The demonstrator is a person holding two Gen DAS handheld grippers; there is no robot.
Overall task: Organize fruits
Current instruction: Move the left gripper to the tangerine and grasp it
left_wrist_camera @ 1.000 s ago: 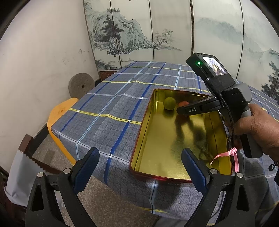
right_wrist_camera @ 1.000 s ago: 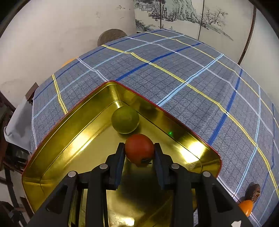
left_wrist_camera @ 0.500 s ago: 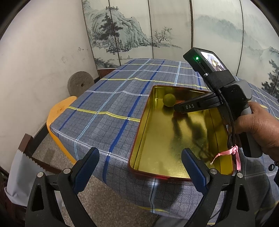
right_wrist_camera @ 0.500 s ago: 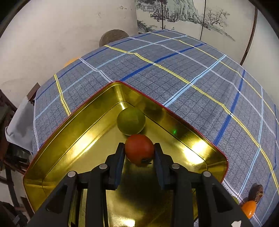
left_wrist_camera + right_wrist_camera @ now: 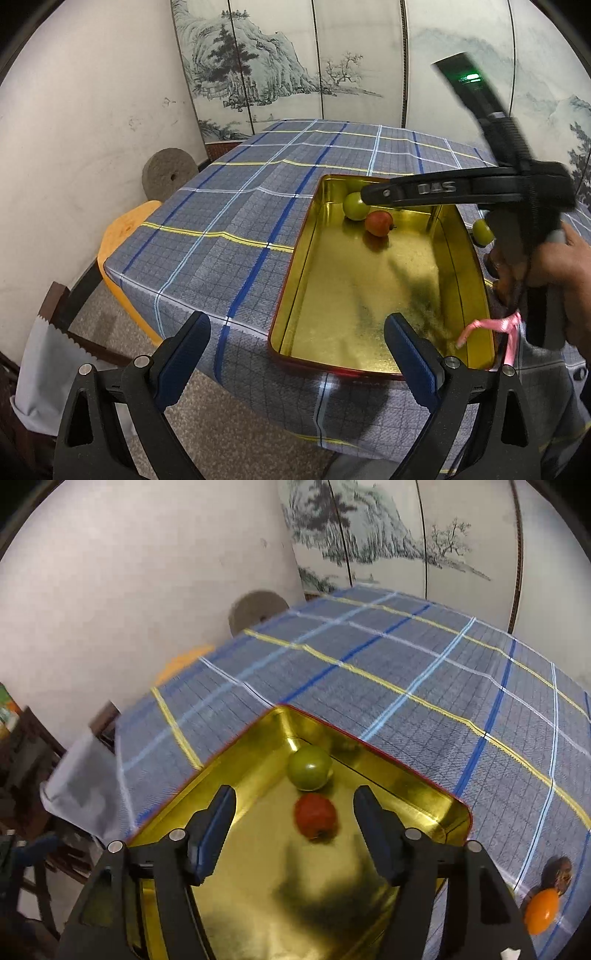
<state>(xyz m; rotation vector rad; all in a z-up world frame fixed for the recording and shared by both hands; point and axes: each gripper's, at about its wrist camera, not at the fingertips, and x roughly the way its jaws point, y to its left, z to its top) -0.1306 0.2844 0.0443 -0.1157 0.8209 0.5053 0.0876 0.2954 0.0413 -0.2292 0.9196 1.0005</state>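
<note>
Right wrist view: black right gripper (image 5: pixel 295 812) opening, nothing gripped, above round red fruit (image 5: pixel 315 816) lying in shiny gold metal tray (image 5: pixel 240 753). Round green fruit (image 5: pixel 309 768) sits just beyond.

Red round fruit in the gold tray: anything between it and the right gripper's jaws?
Nothing: in the right wrist view, the red fruit sits clear between the opening jaws, on bare gold tray.

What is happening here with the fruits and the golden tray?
A person holds a gripper in each hand and is sorting fruit into a gold tray on a checked tablecloth. The right gripper is opening; the red fruit lies free on the tray floor between its jaws, beside a green fruit in the corner. The left gripper hangs open and empty near the tray's near end. An orange fruit waits on the cloth.
</note>
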